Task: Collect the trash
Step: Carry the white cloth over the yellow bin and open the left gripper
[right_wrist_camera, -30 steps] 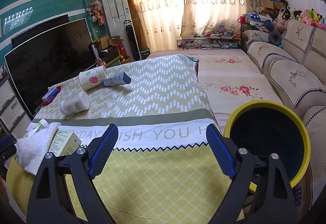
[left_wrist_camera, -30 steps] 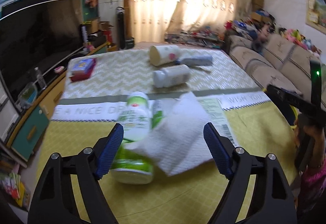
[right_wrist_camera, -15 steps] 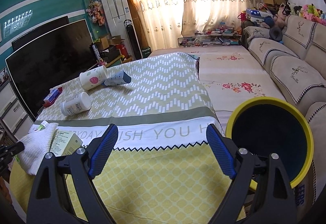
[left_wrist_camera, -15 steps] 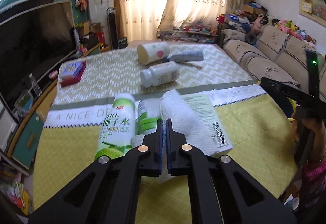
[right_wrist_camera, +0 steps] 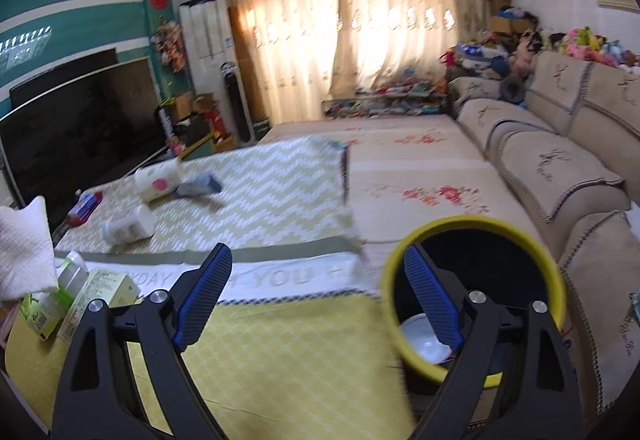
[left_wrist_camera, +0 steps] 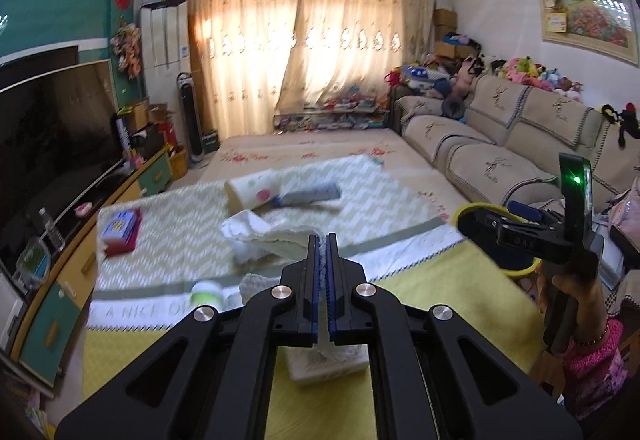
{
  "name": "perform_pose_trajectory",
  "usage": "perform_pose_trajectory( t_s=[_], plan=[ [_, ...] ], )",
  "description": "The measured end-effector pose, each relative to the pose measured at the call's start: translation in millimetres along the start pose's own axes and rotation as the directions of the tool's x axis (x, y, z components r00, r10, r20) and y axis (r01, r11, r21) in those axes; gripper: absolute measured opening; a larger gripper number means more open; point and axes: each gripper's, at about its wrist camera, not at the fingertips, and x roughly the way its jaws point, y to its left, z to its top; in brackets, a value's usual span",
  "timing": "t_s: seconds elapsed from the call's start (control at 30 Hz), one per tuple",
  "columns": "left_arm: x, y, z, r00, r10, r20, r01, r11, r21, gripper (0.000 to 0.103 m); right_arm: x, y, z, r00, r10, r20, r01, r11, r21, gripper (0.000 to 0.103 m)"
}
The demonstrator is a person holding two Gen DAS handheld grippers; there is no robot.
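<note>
A white tissue (left_wrist_camera: 260,230) is clamped between the closed fingers of the left gripper (left_wrist_camera: 323,240) and held above the table (left_wrist_camera: 420,288). A green bottle (left_wrist_camera: 206,290) lies below it. The right gripper (right_wrist_camera: 316,292) is held apart, empty, beside a yellow-rimmed bin (right_wrist_camera: 476,224).

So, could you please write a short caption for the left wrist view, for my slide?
Left gripper, jaws shut on a white paper towel, lifts it above the table near the yellow-rimmed bin.
</note>
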Motion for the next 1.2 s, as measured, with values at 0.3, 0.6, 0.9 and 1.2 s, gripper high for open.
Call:
perform_pose_trajectory(
  t_s=[0.3, 0.6, 0.9, 1.2],
  plan=[
    [37, -58, 33, 0.989, -0.150, 0.002, 0.150, 0.987, 0.061, 0.004, -40, -63, -5, 0.986, -0.164, 0.034, 0.163, 0.986, 0.029, 0.084],
    [120, -159, 55, 0.935, -0.340, -0.103, 0.350, 0.930, 0.111, 0.004, -63, -124, -23, 0.956, -0.292, 0.017, 0.289, 0.952, 0.101, 0.084],
    [208, -274, 57, 0.878, -0.415, -0.239, 0.462, 0.865, 0.195, 0.004, -73, -166, -34, 0.934, -0.356, -0.003, 0.352, 0.922, 0.163, 0.084],
    [258, -314, 44, 0.898, -0.351, -0.263, 0.409, 0.887, 0.212, 0.074, -80, -189, -42, 0.916, -0.399, -0.028, 0.397, 0.898, 0.191, 0.084]
  ],
)
